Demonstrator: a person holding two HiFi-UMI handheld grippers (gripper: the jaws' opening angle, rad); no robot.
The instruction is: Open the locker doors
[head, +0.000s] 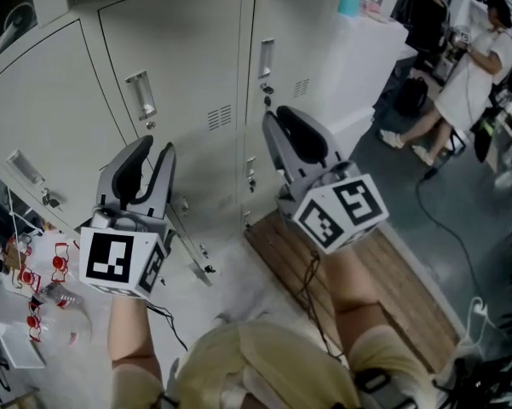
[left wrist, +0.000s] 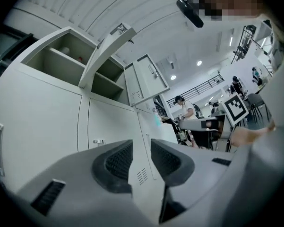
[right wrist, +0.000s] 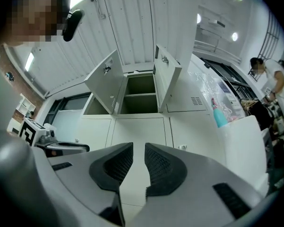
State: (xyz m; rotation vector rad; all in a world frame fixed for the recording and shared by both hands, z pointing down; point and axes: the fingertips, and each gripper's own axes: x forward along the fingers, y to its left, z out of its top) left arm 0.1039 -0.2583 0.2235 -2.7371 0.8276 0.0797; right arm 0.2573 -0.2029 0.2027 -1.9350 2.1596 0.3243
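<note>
At the locker bank (head: 187,49), the lower row of doors is shut: the middle lower door (head: 175,58) with its recessed handle (head: 140,95), the right lower door (head: 311,41) with its handle (head: 266,58), and the left lower door (head: 43,100). Both gripper views show two upper doors swung out: upper left door (right wrist: 106,82) and upper right door (right wrist: 166,79) stand open on either side of an exposed shelved compartment (right wrist: 139,96). The left gripper (head: 153,147) is held in front of the lower row, jaws parted by a narrow gap, with nothing between the ribbed pads (left wrist: 118,160) and no contact with any door. The right gripper (head: 281,116) is held beside it, facing the right lower door, jaws likewise slightly parted and empty, clear of the door face. A teal bottle (head: 349,0) stands on the white cabinet (head: 383,37) just to the right of the lockers. A person in white (head: 473,66) stands well apart in the background. A wooden floor panel (head: 392,288) lies at the foot of the lockers.
</note>
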